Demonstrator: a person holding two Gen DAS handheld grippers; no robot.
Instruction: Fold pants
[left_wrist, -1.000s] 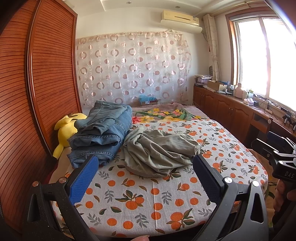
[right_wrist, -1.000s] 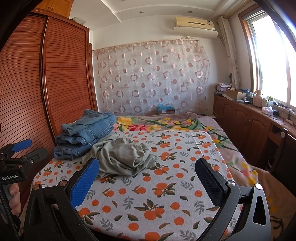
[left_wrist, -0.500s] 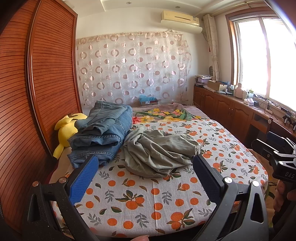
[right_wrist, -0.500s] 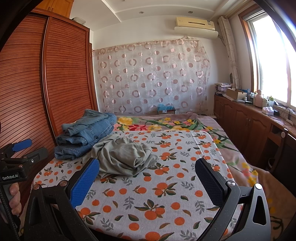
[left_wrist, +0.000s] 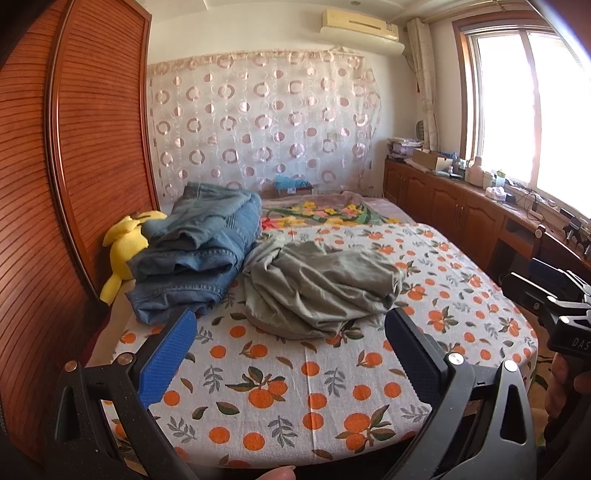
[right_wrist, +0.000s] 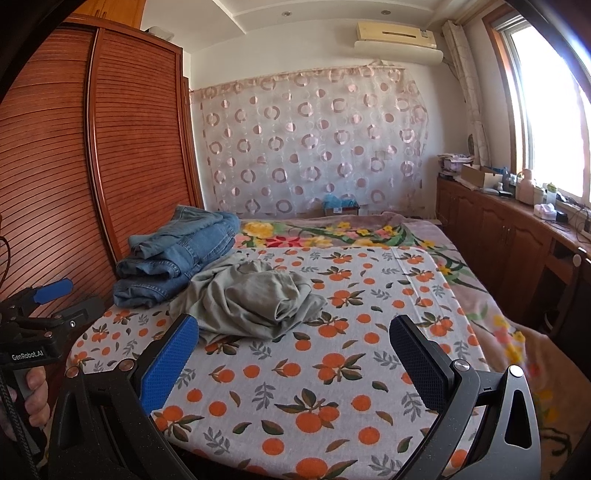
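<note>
We've got both tongs spread wide and empty, held over the near edge of the bed (left_wrist: 306, 373). Left tongs (left_wrist: 291, 354) frame the orange-print sheet (right_wrist: 332, 373); right tongs (right_wrist: 295, 354) do the same from a spot further right. Each shows up at the edge of the other's view with a hand on its handle.

Next out: the grey-green pants (left_wrist: 317, 288), crumpled in a loose heap on the sheet, unfolded. They're ahead of both tongs and not touching either. In the left wrist view the heap sits centred between the 2 fingers, beyond the tips. In the right wrist view the pants (right_wrist: 251, 299) sit left of centre, just past the blue left finger (right_wrist: 166, 365).

Left of the pants, touching them: a stack of folded blue jeans (left_wrist: 199, 258) against the wooden wardrobe (left_wrist: 74, 166). A yellow plush toy (left_wrist: 125, 247) is wedged between jeans and wardrobe.

Further back: a floral blanket (right_wrist: 332, 232), then a circle-patterned curtain (left_wrist: 262, 125). Right side: wooden cabinets (right_wrist: 498, 236) under the window.
</note>
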